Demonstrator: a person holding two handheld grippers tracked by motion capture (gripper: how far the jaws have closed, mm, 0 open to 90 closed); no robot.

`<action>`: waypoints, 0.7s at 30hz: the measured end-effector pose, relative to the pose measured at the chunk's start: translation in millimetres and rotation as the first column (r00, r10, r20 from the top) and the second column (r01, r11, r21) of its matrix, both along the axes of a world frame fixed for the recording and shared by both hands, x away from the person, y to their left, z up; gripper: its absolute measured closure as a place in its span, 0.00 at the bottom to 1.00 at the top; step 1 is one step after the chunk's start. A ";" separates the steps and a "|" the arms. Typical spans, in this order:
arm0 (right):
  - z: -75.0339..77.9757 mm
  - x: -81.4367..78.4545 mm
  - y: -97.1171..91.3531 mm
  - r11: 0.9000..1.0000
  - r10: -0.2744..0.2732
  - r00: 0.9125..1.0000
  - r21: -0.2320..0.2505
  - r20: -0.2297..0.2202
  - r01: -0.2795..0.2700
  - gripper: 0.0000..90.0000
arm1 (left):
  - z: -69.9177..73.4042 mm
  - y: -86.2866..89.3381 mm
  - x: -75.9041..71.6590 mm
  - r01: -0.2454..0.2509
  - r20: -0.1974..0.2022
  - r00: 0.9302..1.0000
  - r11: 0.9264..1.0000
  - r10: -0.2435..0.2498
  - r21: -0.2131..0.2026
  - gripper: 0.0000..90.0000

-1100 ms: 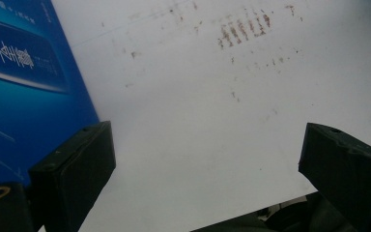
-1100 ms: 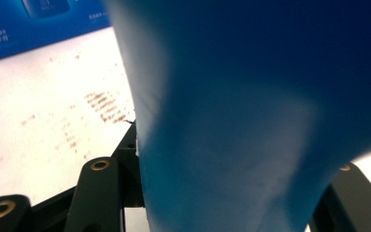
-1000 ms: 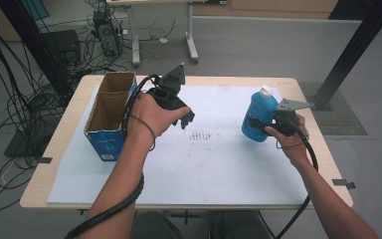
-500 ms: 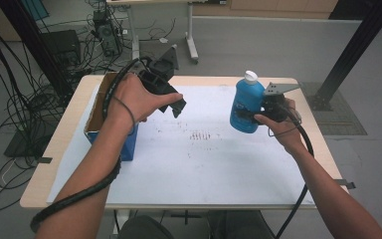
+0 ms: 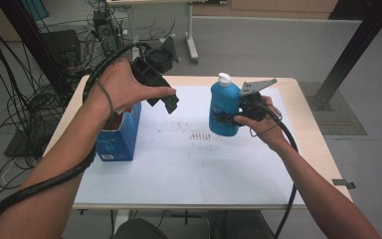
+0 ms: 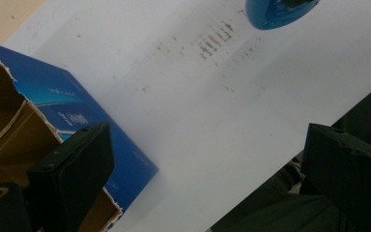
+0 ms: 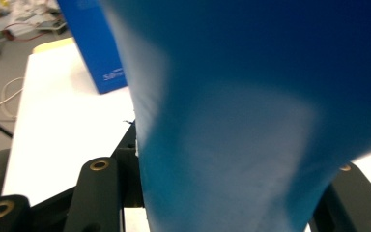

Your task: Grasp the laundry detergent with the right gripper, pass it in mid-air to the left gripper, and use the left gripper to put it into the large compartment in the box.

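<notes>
Blue bottle (image 5: 224, 112) upright, pinched in our right gripper (image 5: 229, 118), lifted above the white mat (image 5: 204, 164). Left gripper (image 5: 171, 102) spread, holding nothing, above the open blue box (image 5: 122, 137).

a lab: bundled black cables (image 5: 30, 74) hang beside the table (image 5: 308, 144); bare grey floor (image 5: 278, 45).

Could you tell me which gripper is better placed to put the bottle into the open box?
Right. The right gripper is shut on the bottle, held upright above the table. The left gripper hangs open and empty beside the box.
</notes>
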State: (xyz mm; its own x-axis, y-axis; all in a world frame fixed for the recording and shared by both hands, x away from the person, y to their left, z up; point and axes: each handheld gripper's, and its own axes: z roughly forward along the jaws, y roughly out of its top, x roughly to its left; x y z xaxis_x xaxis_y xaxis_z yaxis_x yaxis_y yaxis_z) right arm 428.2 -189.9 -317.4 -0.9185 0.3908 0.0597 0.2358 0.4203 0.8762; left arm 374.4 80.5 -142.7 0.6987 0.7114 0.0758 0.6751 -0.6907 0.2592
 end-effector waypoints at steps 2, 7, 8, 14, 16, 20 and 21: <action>-0.5 -0.7 5.2 1.000 0.021 1.000 0.007 -0.007 -0.021 0.49 | 2.4 0.2 -1.2 0.015 -0.003 1.000 1.000 -0.015 0.004 0.06; -0.6 -2.3 18.6 0.998 0.067 0.998 0.022 -0.011 -0.067 0.49 | 11.5 -0.9 -4.0 0.061 0.007 0.998 0.998 -0.061 0.031 0.06; -0.6 -2.6 21.4 0.997 0.080 0.997 0.025 -0.012 -0.080 0.49 | 14.1 -1.5 -4.2 0.074 0.010 0.997 0.997 -0.074 0.036 0.06; 2.0 -7.3 38.3 0.990 0.141 0.990 0.028 0.006 -0.141 0.49 | 24.1 -1.7 -5.4 0.147 0.004 0.989 0.988 -0.147 0.038 0.06; 3.7 -9.5 44.9 0.985 0.167 0.986 0.028 0.010 -0.168 0.49 | 24.8 -1.5 -5.5 0.167 0.008 0.986 0.985 -0.167 0.044 0.06; 5.8 -12.1 56.7 0.977 0.211 0.977 0.034 0.016 -0.211 0.49 | 26.5 -2.5 -4.7 0.221 0.000 0.975 0.974 -0.221 0.051 0.06; 6.0 -12.6 60.5 0.973 0.226 0.974 0.035 0.018 -0.227 0.49 | 27.1 -2.7 -4.4 0.232 -0.003 0.973 0.971 -0.232 0.054 0.06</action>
State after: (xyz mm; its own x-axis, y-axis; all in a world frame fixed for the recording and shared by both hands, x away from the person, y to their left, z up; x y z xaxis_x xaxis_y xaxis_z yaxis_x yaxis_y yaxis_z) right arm 415.5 -129.4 -311.4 -0.9838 0.1702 0.0565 0.1256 0.4293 0.8944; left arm 370.0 77.8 -115.6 0.8439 0.5247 0.1120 0.4941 -0.8414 0.2190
